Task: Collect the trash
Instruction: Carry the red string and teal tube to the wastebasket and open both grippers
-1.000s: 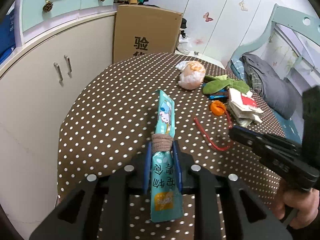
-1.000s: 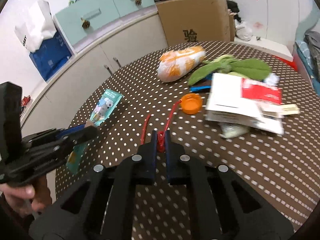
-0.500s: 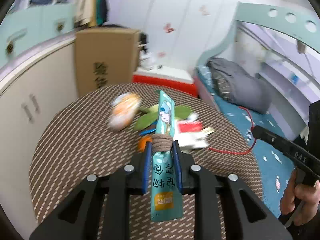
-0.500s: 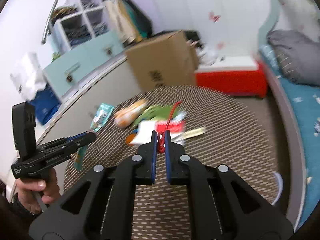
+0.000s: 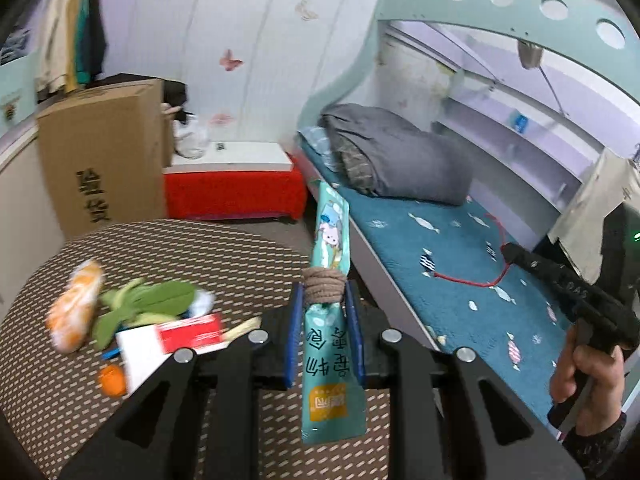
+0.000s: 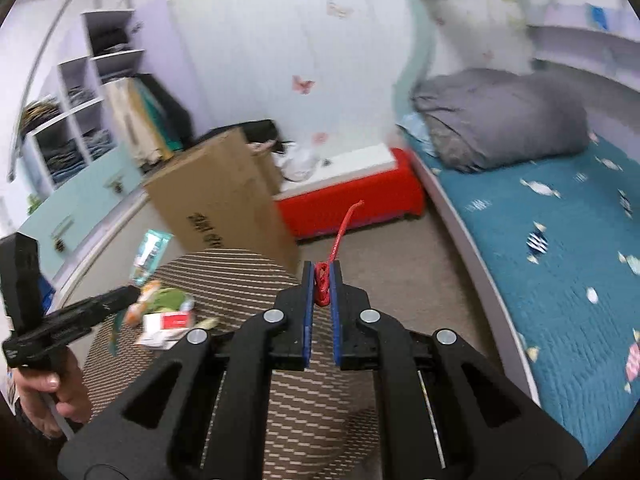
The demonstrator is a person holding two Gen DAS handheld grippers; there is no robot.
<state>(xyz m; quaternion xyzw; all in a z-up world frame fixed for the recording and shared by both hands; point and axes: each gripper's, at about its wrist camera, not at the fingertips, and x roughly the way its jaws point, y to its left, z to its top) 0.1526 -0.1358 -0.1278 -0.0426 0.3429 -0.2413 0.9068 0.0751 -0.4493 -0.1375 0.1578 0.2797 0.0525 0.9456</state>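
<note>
Left gripper (image 5: 325, 300) clamped on teal snack packet (image 5: 330, 344), right gripper (image 6: 321, 280) clenched on red string (image 6: 340, 236), both above table (image 5: 60, 412).

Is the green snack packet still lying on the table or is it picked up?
Picked up. The green snack packet is pinched in the left hand-held gripper, off the dotted table.

The left gripper (image 5: 325, 300) was held up above the table, pointing down and away, its blue pads clamped on a teal snack packet (image 5: 330, 320). To its right, the right gripper (image 6: 321, 280) was also raised, its jaws pinched together on a red string (image 6: 334, 248). A bare hand (image 5: 584, 364) gripped the right tool's handle and another hand (image 6: 52, 384) the left one's.
</note>
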